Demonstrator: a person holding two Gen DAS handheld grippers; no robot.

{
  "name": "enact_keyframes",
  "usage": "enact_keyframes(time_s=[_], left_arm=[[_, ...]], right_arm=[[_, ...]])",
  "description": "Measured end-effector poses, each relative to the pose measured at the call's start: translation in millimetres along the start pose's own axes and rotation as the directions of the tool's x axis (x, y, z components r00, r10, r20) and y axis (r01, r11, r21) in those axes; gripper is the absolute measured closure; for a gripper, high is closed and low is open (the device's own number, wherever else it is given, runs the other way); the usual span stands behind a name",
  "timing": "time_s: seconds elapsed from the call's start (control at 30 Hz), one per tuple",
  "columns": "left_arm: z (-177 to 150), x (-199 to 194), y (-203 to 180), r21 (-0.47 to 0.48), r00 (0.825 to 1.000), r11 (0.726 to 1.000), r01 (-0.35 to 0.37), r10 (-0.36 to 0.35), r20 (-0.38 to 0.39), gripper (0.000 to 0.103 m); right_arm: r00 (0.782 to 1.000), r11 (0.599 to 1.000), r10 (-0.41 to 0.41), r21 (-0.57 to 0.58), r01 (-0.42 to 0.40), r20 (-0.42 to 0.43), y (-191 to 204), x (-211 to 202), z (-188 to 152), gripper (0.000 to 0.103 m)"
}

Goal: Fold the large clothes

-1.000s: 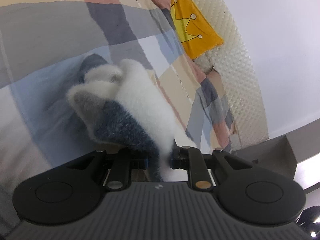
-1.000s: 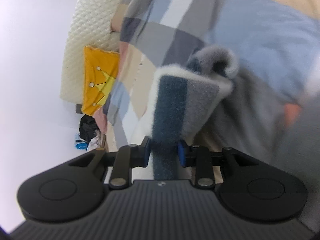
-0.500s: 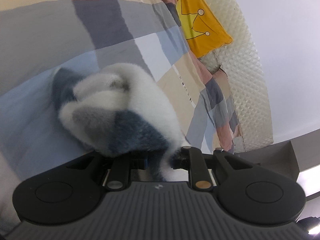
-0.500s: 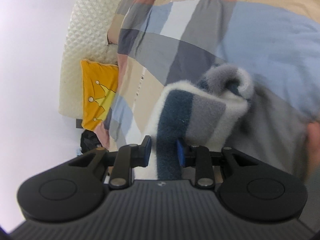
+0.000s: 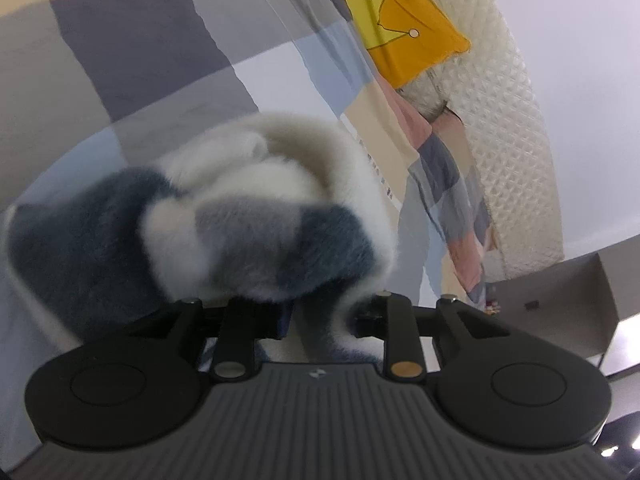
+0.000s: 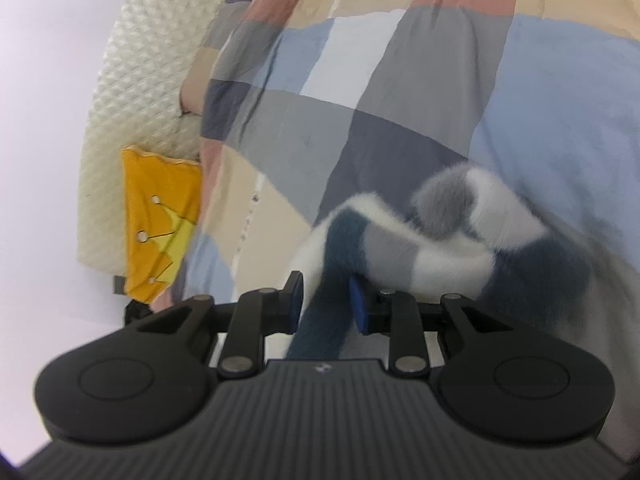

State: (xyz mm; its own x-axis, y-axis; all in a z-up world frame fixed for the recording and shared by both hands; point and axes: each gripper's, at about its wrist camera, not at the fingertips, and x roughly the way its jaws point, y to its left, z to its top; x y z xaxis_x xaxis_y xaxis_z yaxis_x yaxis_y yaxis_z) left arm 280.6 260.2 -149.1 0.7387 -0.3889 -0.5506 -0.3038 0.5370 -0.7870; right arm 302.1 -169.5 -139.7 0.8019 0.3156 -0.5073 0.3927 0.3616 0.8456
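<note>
1. A fleece garment (image 5: 248,236) in navy, grey and white blocks lies bunched over a checked bedspread (image 5: 132,56), its long axis running left to right across the lower middle of both frames.
2. The left gripper (image 5: 322,316), jaws just widening, has a navy fold between them; whether the pads press it cannot be told.
3. The right gripper (image 6: 326,300), jaws just narrowing, clamps a navy strip (image 6: 320,328).
4. The left wrist view alone shows a grey box (image 5: 560,280) at lower right.
</note>
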Motion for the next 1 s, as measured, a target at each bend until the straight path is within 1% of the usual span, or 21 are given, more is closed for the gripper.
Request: enact_keyframes(time_s=[0.1, 0.2, 0.27, 0.3, 0.33, 0.37, 0.43, 0.47, 0.5, 0.53, 0.57, 0.63, 0.73, 0.77, 0.83, 0.9, 0.93, 0.97, 1.0], left_arm=[[7.6, 14.4, 16.3, -0.026, 0.998, 0.998, 0.055, -0.055, -0.019, 0.065], [13.5, 20.9, 24.9, -0.033, 0.993, 0.993, 0.113, -0.114, -0.032, 0.059], [16.5, 20.8, 27.7, -0.034, 0.987, 0.988, 0.154, -0.155, -0.033, 0.049], [16.7, 18.4, 28.0, -0.027, 0.985, 0.985, 0.17, -0.171, -0.029, 0.045], [16.2, 15.3, 26.1, -0.006, 0.983, 0.983, 0.182, -0.182, -0.025, 0.037], [15.2, 13.2, 23.0, 0.019, 0.983, 0.983, 0.185, -0.184, -0.022, 0.032], [8.1, 4.1, 10.3, 0.111, 0.987, 0.98, 0.163, -0.163, -0.009, 0.029], [4.2, 0.0, 3.0, 0.163, 0.989, 0.976, 0.148, -0.15, 0.0, 0.029], [-1.0, -4.4, -5.3, 0.223, 0.99, 0.965, 0.137, -0.142, 0.008, 0.029], [-8.5, -8.3, -15.9, 0.299, 0.991, 0.946, 0.125, -0.134, 0.01, 0.029], [-14.6, -10.2, -24.0, 0.353, 0.992, 0.929, 0.114, -0.125, 0.008, 0.029], [-29.1, -12.2, -40.9, 0.461, 0.994, 0.882, 0.097, -0.112, 0.006, 0.029], [-52.8, -7.3, -61.7, 0.583, 0.996, 0.808, 0.08, -0.094, -0.006, 0.029], [-61.6, -4.1, -67.8, 0.623, 0.997, 0.78, 0.065, -0.079, -0.005, 0.029], [-78.2, 0.1, -78.3, 0.696, 0.997, 0.717, -0.02, -0.035, 0.064, 0.029], [-86.5, 7.9, -85.5, 0.742, 0.989, 0.661, -0.11, 0.0, 0.146, 0.029], [-88.6, 12.2, -87.1, 0.747, 0.983, 0.647, -0.151, 0.015, 0.185, 0.03], [-86.4, 17.2, -86.9, 0.74, 0.977, 0.648, -0.179, 0.028, 0.213, 0.03], [-82.5, 21.0, -85.2, 0.73, 0.97, 0.653, -0.202, 0.032, 0.24, 0.03]], right_arm=[[1.0, 1.0, -0.013, -0.013, 0.013, 0.005, -5.4, 17.7, 1.9, 0.081], [1.0, 0.999, -0.009, -0.043, 0.009, 0.001, -4.3, 29.0, 4.4, 0.081], [1.0, 0.997, 0.006, -0.072, -0.006, -0.001, -2.2, 30.9, 6.3, 0.081], [1.0, 0.996, 0.017, -0.089, -0.018, -0.005, -1.3, 30.9, 6.9, 0.08], [0.999, 0.993, 0.032, -0.115, -0.033, -0.011, 0.3, 30.1, 6.6, 0.077], [0.999, 0.988, 0.045, -0.15, -0.047, -0.017, 2.3, 28.6, 5.5, 0.077], [0.998, 0.973, 0.056, -0.224, -0.059, -0.02, 8.1, 24.0, 1.8, 0.077], [0.998, 0.962, 0.057, -0.266, -0.06, -0.019, 11.9, 21.0, -0.5, 0.077], [0.998, 0.952, 0.058, -0.3, -0.06, -0.015, 15.3, 17.8, -2.7, 0.077], [0.998, 0.939, 0.062, -0.338, -0.061, -0.008, 19.0, 13.9, -5.9, 0.077], [0.998, 0.922, 0.065, -0.382, -0.061, -0.002, 23.6, 9.6, -9.8, 0.076], [0.997, 0.887, 0.075, -0.459, -0.061, 0.012, 32.2, 1.5, -18.1, 0.076], [0.995, 0.812, 0.095, -0.579, -0.074, 0.006, 46.7, -8.6, -35.3, 0.075], [0.995, 0.783, 0.101, -0.616, -0.08, 0.0, 50.6, -12.0, -42.0, 0.075], [0.994, 0.735, 0.11, -0.672, -0.088, -0.01, 55.6, -16.1, -51.7, 0.075], [0.995, 0.668, 0.097, -0.74, -0.077, -0.016, 61.3, -14.6, -63.1, 0.075], [0.996, 0.635, 0.089, -0.77, -0.062, -0.006, 63.1, -13.4, -67.4, 0.075], [0.997, 0.597, 0.079, -0.801, -0.038, 0.011, 64.5, -11.2, -71.3, 0.075], [0.997, 0.568, 0.07, -0.823, -0.011, 0.034, 65.4, -9.0, -73.2, 0.075]])
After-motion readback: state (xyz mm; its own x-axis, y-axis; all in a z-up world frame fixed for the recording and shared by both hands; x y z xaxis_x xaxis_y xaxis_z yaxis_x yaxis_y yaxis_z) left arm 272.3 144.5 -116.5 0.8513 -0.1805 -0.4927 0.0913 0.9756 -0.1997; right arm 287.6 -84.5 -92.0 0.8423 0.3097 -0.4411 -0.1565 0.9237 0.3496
